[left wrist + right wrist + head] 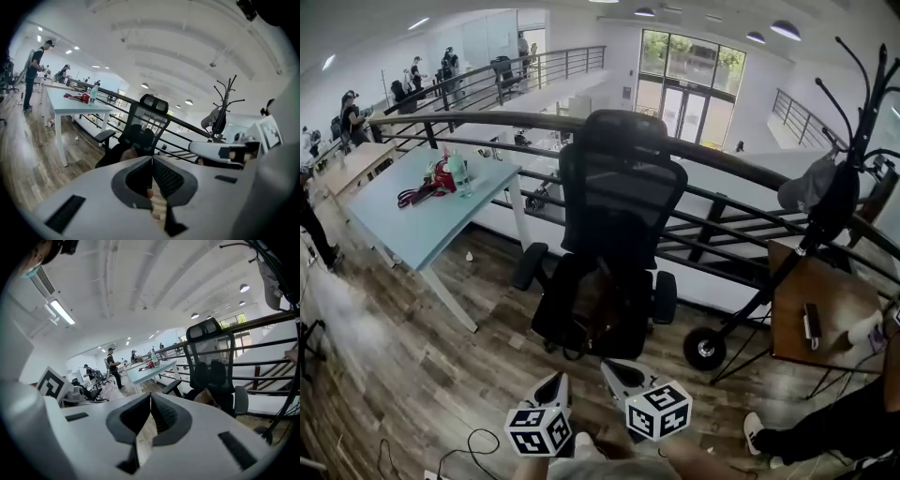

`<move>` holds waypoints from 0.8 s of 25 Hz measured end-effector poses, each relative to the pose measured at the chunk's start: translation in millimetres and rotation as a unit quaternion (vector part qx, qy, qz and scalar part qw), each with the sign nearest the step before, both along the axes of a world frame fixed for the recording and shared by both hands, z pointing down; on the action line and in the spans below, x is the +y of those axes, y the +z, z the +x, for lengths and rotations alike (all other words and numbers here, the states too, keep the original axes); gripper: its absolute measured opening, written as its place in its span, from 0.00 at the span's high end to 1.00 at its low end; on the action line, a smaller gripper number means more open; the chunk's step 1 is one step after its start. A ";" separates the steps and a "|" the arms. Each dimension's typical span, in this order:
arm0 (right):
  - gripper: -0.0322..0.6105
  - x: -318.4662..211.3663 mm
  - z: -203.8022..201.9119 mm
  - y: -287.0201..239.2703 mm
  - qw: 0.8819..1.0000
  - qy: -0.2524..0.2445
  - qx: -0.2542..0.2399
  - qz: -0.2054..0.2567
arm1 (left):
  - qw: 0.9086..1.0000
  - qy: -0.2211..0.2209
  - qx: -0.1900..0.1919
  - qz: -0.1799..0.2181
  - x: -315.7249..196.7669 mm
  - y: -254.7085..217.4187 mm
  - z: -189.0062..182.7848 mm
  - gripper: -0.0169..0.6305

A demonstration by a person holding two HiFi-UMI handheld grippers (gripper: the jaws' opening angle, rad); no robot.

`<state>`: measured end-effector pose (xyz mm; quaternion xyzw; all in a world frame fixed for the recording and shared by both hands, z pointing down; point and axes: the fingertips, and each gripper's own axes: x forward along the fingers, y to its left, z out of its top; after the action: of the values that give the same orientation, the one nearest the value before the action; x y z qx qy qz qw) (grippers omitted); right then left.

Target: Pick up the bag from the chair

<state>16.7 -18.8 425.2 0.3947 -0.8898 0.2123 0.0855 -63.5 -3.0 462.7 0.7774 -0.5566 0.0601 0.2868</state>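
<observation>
Chair (619,202) between table (420,232) and coat rack (851,150)

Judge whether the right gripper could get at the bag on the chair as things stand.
Probably yes. The bag lies on the open front of the chair, with only floor between it and the right gripper. The jaws are shut, though, and would need to open first.

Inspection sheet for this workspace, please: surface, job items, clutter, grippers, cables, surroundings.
Surface: wood floor.
Job's things: brown bag on the seat of the black office chair.
Clutter: red item and bottle on the pale table; coat rack at right.
Grippers: left gripper and right gripper both shut, empty, short of the chair.
Cables: black cable on the floor.
Surroundings: railing behind the chair; people at far desks.
</observation>
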 end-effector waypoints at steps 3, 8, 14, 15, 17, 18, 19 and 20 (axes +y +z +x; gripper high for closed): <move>0.95 -15.8 -11.9 -0.1 1.000 0.004 0.000 0.005 | 1.000 0.006 0.001 0.000 -13.9 2.9 -10.2 0.97; 0.95 -35.3 -24.5 6.6 1.000 0.019 0.005 0.004 | 1.000 0.014 0.003 0.001 -33.5 7.3 -26.9 0.97; 0.95 -48.4 -24.0 13.5 0.999 0.045 0.019 0.001 | 1.000 0.016 0.009 -0.006 -47.9 14.6 -43.0 0.97; 0.95 -50.2 -21.9 14.0 0.999 0.049 0.023 0.000 | 1.000 0.015 0.012 -0.007 -49.9 14.9 -44.4 0.97; 0.95 -53.4 -15.8 17.2 0.998 0.057 0.030 -0.007 | 1.000 0.014 0.017 -0.011 -52.6 16.5 -45.5 0.97; 0.95 -55.2 -12.4 20.0 0.998 0.061 0.034 -0.012 | 1.000 0.012 0.020 -0.014 -53.4 18.1 -45.6 0.97; 0.95 -57.4 -9.2 23.3 0.997 0.064 0.036 -0.017 | 1.000 0.011 0.021 -0.016 -54.4 20.0 -45.6 0.97; 0.95 -60.1 -6.4 26.8 0.997 0.066 0.038 -0.022 | 1.000 0.009 0.022 -0.019 -55.7 21.9 -45.6 0.97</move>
<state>10.3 -78.9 452.1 0.4588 -0.8528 0.2220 0.1136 -109.1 -58.7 484.7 0.7781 -0.5419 0.0563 0.3127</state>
